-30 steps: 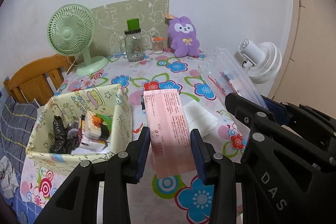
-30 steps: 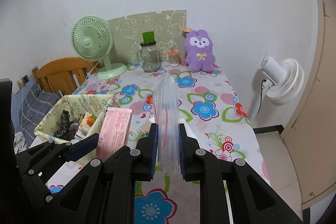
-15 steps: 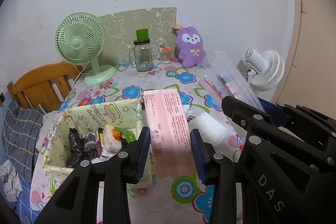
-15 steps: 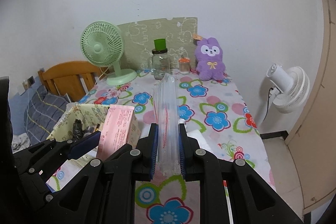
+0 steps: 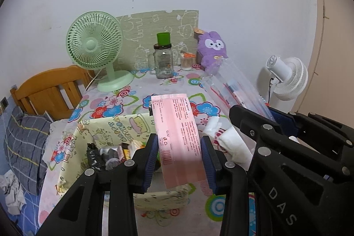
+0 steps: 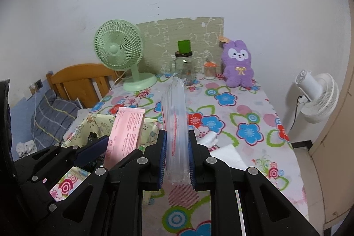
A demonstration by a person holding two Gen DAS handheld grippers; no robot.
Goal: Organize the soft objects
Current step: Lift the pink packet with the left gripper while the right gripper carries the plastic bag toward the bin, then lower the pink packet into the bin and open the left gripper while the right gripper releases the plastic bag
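Flowered worktop (image 6: 254, 116) carries a yellow fabric bin (image 5: 124, 125) of small items. Above the bin, the left gripper (image 5: 179, 160) fingers clamp a pink packet (image 5: 179, 132); beside it, the right gripper (image 6: 177, 160) fingers clamp a clear plastic bag (image 6: 176, 116).

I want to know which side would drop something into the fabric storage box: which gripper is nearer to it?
Left. The left gripper, shut on the pink packet, hangs over the fabric box. The right gripper, holding the clear bag, is off to the box's right, above the tablecloth.
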